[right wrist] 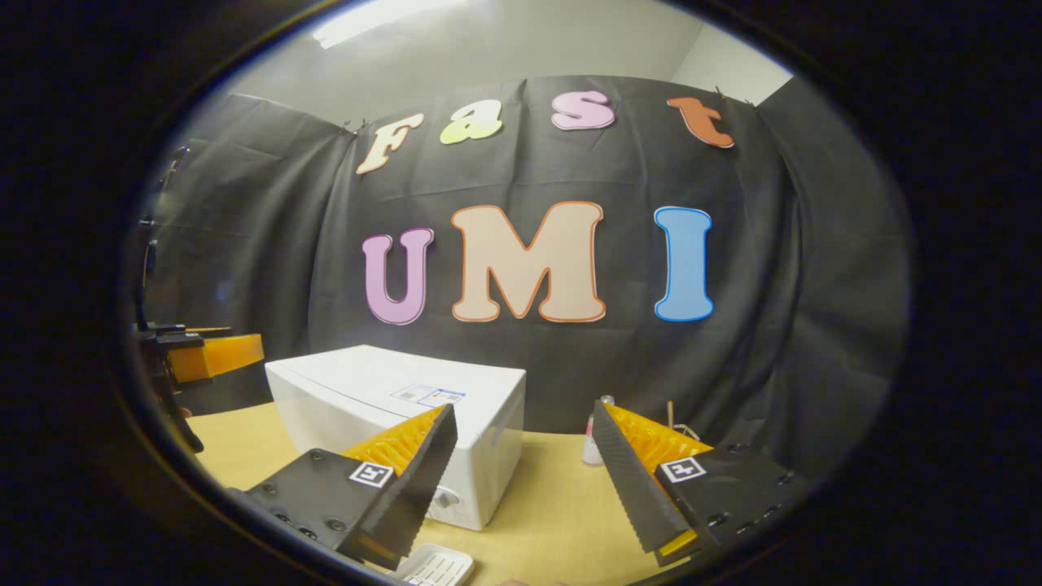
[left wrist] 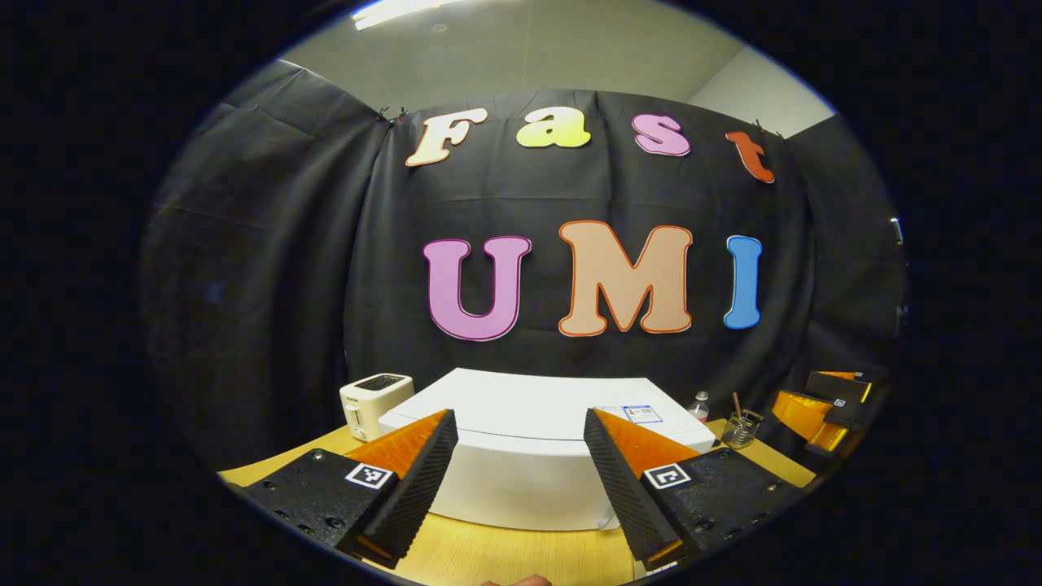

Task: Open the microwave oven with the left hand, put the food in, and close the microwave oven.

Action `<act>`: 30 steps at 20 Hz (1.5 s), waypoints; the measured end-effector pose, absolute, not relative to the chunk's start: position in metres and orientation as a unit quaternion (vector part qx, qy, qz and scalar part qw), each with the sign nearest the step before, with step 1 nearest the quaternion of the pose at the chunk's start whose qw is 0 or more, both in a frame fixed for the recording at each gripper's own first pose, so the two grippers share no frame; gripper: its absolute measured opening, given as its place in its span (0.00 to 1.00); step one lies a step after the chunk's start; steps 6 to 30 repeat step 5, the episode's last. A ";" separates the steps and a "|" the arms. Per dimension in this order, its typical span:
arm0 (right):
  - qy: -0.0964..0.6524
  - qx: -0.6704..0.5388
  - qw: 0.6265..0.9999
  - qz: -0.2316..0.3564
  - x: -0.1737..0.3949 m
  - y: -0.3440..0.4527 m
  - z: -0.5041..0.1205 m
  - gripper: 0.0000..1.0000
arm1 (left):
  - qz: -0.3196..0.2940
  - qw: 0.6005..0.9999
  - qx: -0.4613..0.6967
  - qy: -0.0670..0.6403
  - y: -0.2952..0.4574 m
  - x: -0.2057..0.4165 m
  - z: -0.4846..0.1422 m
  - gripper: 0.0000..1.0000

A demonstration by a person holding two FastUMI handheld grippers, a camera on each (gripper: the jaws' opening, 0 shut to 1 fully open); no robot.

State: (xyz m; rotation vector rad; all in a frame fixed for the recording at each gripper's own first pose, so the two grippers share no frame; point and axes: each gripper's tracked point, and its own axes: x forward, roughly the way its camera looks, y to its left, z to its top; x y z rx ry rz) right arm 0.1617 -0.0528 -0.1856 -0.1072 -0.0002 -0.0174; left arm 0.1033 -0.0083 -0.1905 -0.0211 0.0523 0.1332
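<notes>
Microwave [left wrist: 529, 439] sits lower centre of my left gripper view, white box on the wooden table [left wrist: 505, 557]. Long axis runs left-right across the frame, front face toward me, door looks closed. In the right gripper view the same microwave [right wrist: 399, 407] is lower left, seen corner-on: front face angled to the frame's left, side wall facing the camera, a knob low on the front near my finger.

My left gripper [left wrist: 521, 456] is above the table, level, pointing straight at the microwave's front. Jaws spread wide, nothing between them, the microwave showing in the gap. Touching or short of it: cannot tell.

My right gripper [right wrist: 521, 456] is also level, aimed past the microwave's right side toward the back wall. Jaws wide apart, holding nothing. From the left gripper view I see it at the right edge [left wrist: 830, 407], mid-height, off to the microwave's right. From the right gripper view the left gripper [right wrist: 203, 354] is at the left edge, beside the microwave.

Around it, big to small:
- toaster [left wrist: 373, 403], cream, left of the microwave, just beside its back corner.
- white tray [right wrist: 435, 567], bottom edge of the right gripper view, on the table in front of the microwave. Contents not visible.
- wire holder [left wrist: 741, 429] with a stick in it, right of the microwave.
- small bottle [left wrist: 698, 404], next to that holder, near the wall.
</notes>
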 end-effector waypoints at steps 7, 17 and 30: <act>0.004 -0.052 0.998 -0.021 0.165 -0.060 -0.187 1.00 | 0.069 0.997 -0.013 0.017 -0.016 0.107 -0.190 0.96; 0.004 -0.052 0.998 -0.021 0.165 -0.060 -0.187 1.00 | 0.069 0.997 -0.013 0.017 -0.016 0.107 -0.190 0.96; 0.004 -0.052 0.998 -0.021 0.165 -0.060 -0.187 1.00 | 0.069 0.997 -0.013 0.017 -0.016 0.107 -0.190 0.96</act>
